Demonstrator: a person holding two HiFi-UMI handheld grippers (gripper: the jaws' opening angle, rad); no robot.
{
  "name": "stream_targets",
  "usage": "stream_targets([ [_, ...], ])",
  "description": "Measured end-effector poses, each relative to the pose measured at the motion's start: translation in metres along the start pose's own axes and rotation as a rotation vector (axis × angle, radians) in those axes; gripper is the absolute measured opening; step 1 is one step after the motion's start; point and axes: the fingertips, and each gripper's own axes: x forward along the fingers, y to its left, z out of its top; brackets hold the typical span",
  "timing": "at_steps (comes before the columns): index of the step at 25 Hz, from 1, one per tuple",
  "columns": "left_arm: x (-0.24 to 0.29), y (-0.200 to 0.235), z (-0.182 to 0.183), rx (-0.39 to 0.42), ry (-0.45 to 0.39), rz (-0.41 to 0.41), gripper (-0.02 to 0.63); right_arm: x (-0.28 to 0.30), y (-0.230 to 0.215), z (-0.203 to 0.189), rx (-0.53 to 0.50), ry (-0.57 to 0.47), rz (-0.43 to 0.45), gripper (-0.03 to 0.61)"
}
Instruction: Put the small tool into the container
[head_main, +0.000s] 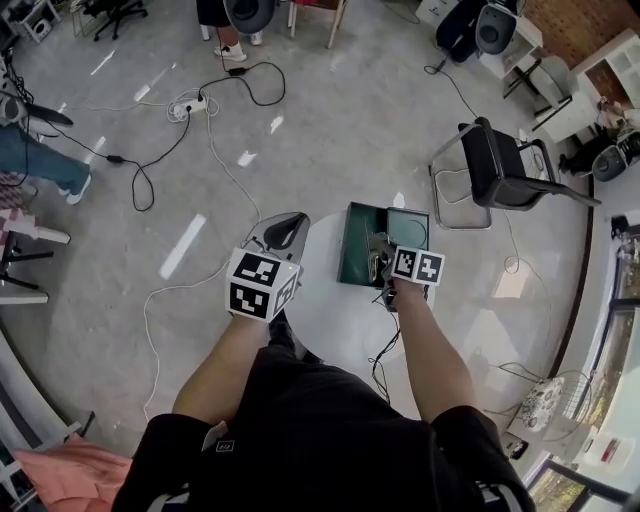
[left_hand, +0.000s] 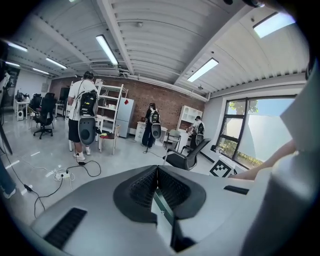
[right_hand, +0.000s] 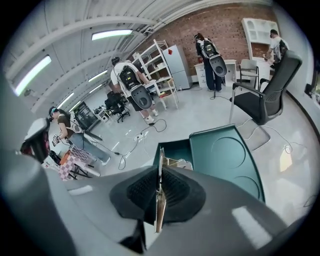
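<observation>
A dark green container (head_main: 362, 245) with its lid (head_main: 408, 228) folded open lies on the white round table (head_main: 335, 320). My right gripper (head_main: 380, 264) hovers at the container's near edge, shut on a thin flat metal tool (right_hand: 159, 210) held edge-on between the pads. In the right gripper view the container (right_hand: 172, 150) sits just beyond the gripper (right_hand: 160, 169), with some pale metal pieces (right_hand: 177, 162) inside and the lid (right_hand: 227, 155) to the right. My left gripper (head_main: 284, 232) is raised left of the container. Its jaws (left_hand: 157, 168) meet at the tips with nothing held.
A black office chair (head_main: 500, 165) stands on the floor past the table to the right. Cables and a power strip (head_main: 190, 104) trail over the grey floor at the far left. People with backpacks (left_hand: 82, 117) stand by shelves across the room.
</observation>
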Motion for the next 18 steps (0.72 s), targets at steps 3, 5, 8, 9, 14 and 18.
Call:
stream_targets([
  [3, -0.006, -0.011, 0.007, 0.022, -0.015, -0.015, 0.008, -0.021, -0.003, 0.004, 0.044, -0.057, 0.011, 0.029],
  [5, -0.008, -0.022, 0.012, 0.036, -0.023, -0.027, 0.008, -0.036, -0.005, 0.007, 0.068, -0.094, 0.024, 0.029],
  [8, -0.008, -0.036, 0.022, 0.06, -0.034, -0.048, 0.006, -0.058, -0.002, 0.014, 0.104, -0.157, 0.069, 0.029],
  [9, -0.009, -0.04, 0.025, 0.069, -0.037, -0.054, 0.008, -0.066, 0.001, 0.017, 0.115, -0.181, 0.087, 0.029],
  [14, -0.01, -0.052, 0.042, 0.126, -0.063, -0.075, 0.008, -0.111, 0.021, 0.034, 0.155, -0.32, 0.179, 0.028],
  [18, -0.01, -0.058, 0.055, 0.151, -0.083, -0.083, 0.006, -0.153, 0.031, 0.05, 0.186, -0.432, 0.229, 0.028],
])
